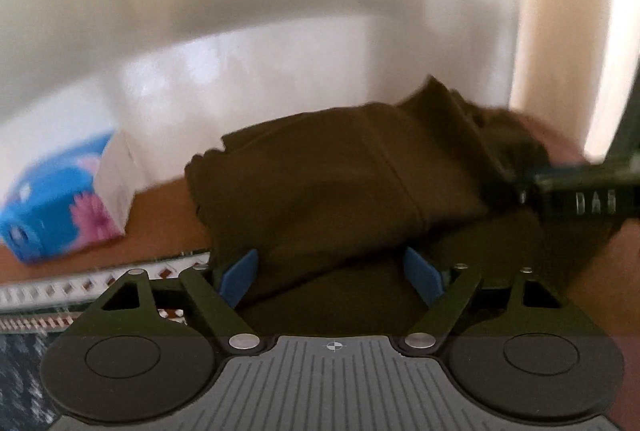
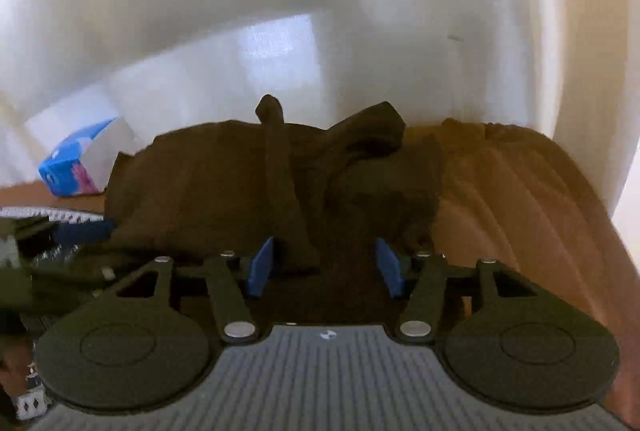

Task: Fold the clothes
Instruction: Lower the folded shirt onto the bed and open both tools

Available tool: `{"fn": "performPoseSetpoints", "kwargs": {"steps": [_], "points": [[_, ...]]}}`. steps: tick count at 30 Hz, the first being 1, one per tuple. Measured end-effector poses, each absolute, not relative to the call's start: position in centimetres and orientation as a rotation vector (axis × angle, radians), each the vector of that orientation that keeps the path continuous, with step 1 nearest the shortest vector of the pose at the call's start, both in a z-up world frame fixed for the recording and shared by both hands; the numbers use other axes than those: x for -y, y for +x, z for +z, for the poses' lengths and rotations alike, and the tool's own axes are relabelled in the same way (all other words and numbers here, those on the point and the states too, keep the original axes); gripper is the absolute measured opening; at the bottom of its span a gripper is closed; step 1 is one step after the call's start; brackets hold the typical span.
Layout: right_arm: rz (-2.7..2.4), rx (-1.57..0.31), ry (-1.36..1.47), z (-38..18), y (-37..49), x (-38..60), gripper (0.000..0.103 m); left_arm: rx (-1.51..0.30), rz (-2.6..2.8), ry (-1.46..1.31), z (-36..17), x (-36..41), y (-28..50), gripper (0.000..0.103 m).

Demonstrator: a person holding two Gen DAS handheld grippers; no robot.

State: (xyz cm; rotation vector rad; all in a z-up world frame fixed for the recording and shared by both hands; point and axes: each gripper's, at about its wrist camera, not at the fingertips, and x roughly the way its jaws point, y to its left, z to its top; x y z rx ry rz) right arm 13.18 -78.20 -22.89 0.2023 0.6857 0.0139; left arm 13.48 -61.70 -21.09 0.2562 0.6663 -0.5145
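Dark olive garment (image 1: 320, 191) lies bunched on a brown table (image 1: 168, 215), against the far white wall. Left gripper (image 1: 332, 275) stands wide open, blue pads either side of the near cloth edge, gripping nothing. Right gripper (image 2: 326, 267) is likewise spread open over the crumpled near fold; contact cannot be confirmed. Blue tissue box (image 1: 60, 199) sits far left, apart from the garment. Tan cloth (image 2: 520, 183) lies right, touching it.
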Motion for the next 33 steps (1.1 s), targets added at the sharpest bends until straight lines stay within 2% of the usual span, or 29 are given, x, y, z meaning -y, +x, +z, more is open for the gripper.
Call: {"fn": "performPoseSetpoints", "kwargs": {"steps": [7, 11, 13, 16, 25, 28, 33], "points": [[0.011, -0.661, 0.219, -22.8, 12.2, 78.8, 0.063, -0.703, -0.499, 0.231, -20.8, 62.0, 14.3, 0.091], [0.015, -0.709, 0.234, -22.0, 11.4, 79.9, 0.065, -0.740, -0.487, 0.235, -20.0, 62.2, 14.6, 0.092], [0.020, -0.738, 0.244, -21.1, 11.5, 80.3, 0.065, -0.755, -0.483, 0.204, -18.6, 61.7, 14.5, 0.092], [0.023, -0.685, 0.292, -18.5, 10.4, 80.6, 0.066, -0.748, -0.470, 0.134, -15.8, 60.1, 13.7, 0.093], [0.101, -0.658, 0.412, -11.7, 3.2, 79.9, 0.079, -0.727, -0.466, 0.054, -9.3, 55.7, 7.3, 0.102], [0.111, -0.676, 0.381, -10.8, 0.8, 79.1, 0.101, -0.738, -0.449, 0.071, -8.6, 55.1, 5.4, 0.103], [0.160, -0.778, 0.351, -10.5, -0.1, 79.0, 0.103, -0.766, -0.422, 0.080, -8.3, 55.3, 4.7, 0.103]]}}
